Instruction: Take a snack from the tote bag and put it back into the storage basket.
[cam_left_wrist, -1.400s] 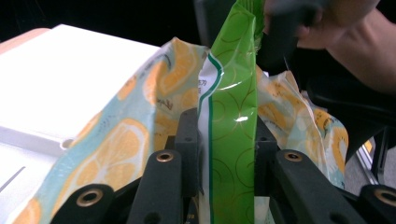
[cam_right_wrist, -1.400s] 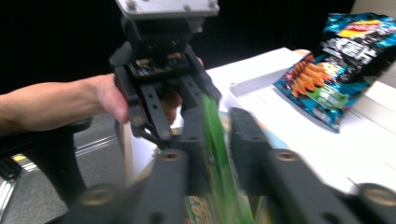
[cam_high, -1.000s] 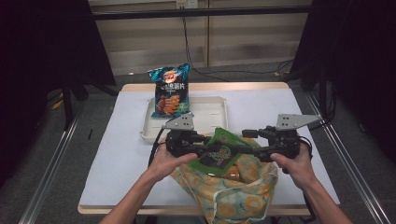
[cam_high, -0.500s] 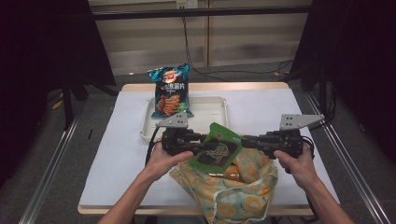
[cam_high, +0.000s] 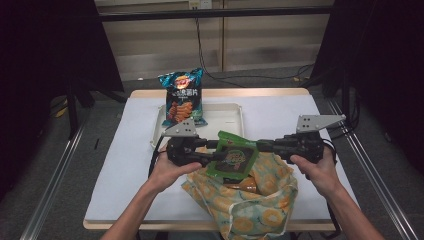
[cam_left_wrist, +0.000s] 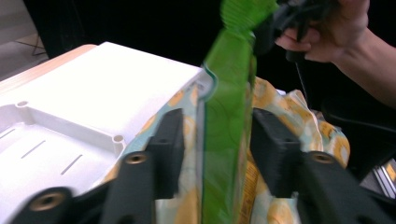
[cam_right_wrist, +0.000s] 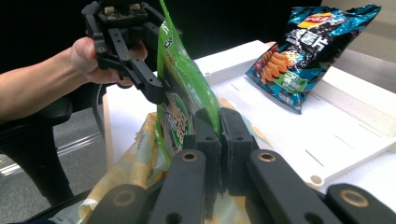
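A: Item one, room. Bench (cam_high: 125, 165) bare at left and at far right; tray (cam_high: 232, 117) and blue bag (cam_high: 182, 95) at back, well apart from the tools.

B: Item two, green bag (cam_high: 232, 159). Upright over the tote (cam_high: 250, 205). Right tool (cam_right_wrist: 219, 126) clenched on its edge. Left tool (cam_left_wrist: 212, 140) released, jaws just opening, bag between the pads.

A: Item three, change. Half a second ago the left tool pinched tighter; both hands barely shifted.
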